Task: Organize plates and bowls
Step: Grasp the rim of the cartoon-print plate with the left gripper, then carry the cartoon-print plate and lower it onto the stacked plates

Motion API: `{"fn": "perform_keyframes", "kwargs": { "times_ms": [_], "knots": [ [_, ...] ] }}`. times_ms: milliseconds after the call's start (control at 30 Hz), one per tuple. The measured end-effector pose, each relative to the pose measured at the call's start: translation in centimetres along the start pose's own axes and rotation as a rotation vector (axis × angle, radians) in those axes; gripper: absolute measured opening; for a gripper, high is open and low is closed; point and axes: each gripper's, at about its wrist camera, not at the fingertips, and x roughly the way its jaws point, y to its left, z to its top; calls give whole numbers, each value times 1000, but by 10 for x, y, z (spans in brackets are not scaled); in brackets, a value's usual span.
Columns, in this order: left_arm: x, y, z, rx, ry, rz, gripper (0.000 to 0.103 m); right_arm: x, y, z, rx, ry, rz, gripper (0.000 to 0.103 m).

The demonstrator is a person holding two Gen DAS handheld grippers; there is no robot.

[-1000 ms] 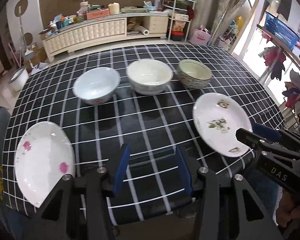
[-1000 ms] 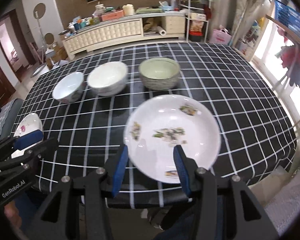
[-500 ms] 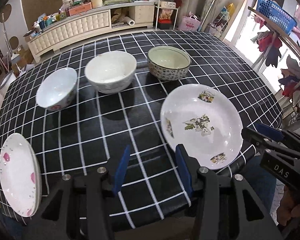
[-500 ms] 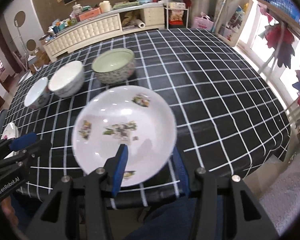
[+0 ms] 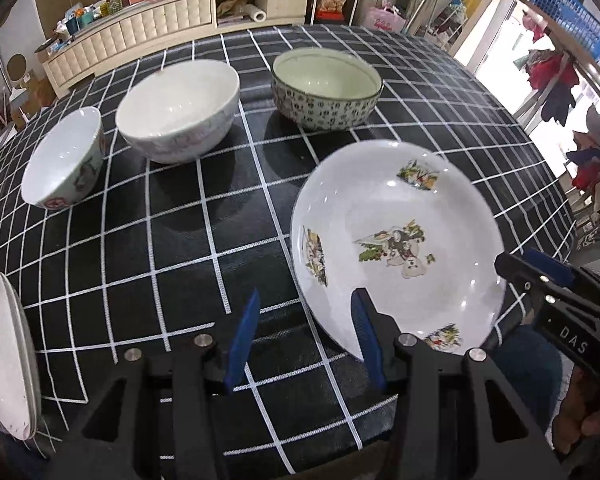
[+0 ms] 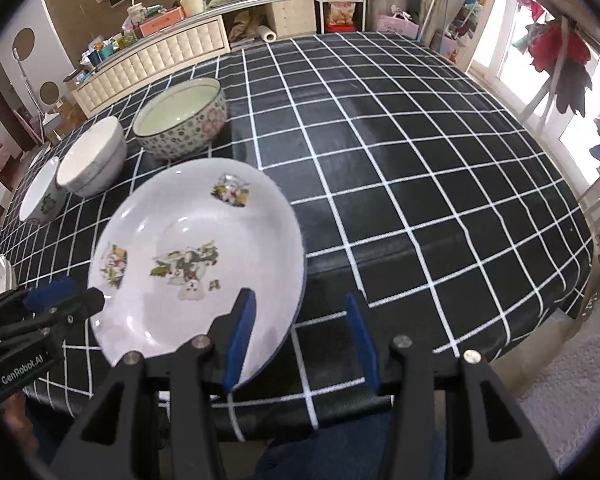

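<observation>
Both grippers hang open over the near table edge, gripping nothing. Left gripper (image 5: 304, 336) has the pink plate (image 5: 4, 352) at its far left; its right finger overlaps the picture plate's (image 5: 396, 240) near rim. Behind sit three bowls in a row: small (image 5: 62, 160), white (image 5: 178, 110), patterned (image 5: 326, 88). Right gripper (image 6: 300, 340) flanks that plate's other side, probably so one can lift it for stacking.
</observation>
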Motion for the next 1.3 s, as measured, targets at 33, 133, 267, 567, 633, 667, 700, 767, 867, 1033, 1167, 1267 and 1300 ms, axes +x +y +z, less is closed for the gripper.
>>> {"fn": "perform_keyframes", "kwargs": {
  "times_ms": [33,133,267,567,633,667,700,767,867,1033,1167,1267,1300],
  "knots": [
    [2,0,0,1,6,0,45,3,0,1,1,8,4,52],
    [12,0,2,-1,26,-5,45,9,0,2,-2,15,8,52],
    [24,2,4,-20,51,-40,45,13,1,4,-3,4,21,52],
    [36,-8,5,39,60,-30,29,27,-3,8,4,33,47,41],
    [38,-12,6,53,57,-26,26,27,-3,8,-4,31,57,37],
    [38,-13,7,49,55,-23,26,27,-3,9,-8,31,59,36],
    [40,-14,8,44,55,-24,26,28,-3,10,-7,33,60,35],
    [42,-12,12,31,57,-38,25,29,-3,12,-7,34,62,35],
    [44,-9,15,7,53,-44,24,30,0,13,-27,32,63,33],
    [43,-9,18,21,57,-24,24,27,3,10,-37,19,38,28],
    [39,-11,15,38,47,5,23,18,11,6,-67,-20,11,27],
    [33,-11,13,42,30,-4,23,9,20,3,-90,-40,-5,26],
    [29,-11,12,47,22,1,23,7,24,2,-101,-46,-8,26]
  ]
}}
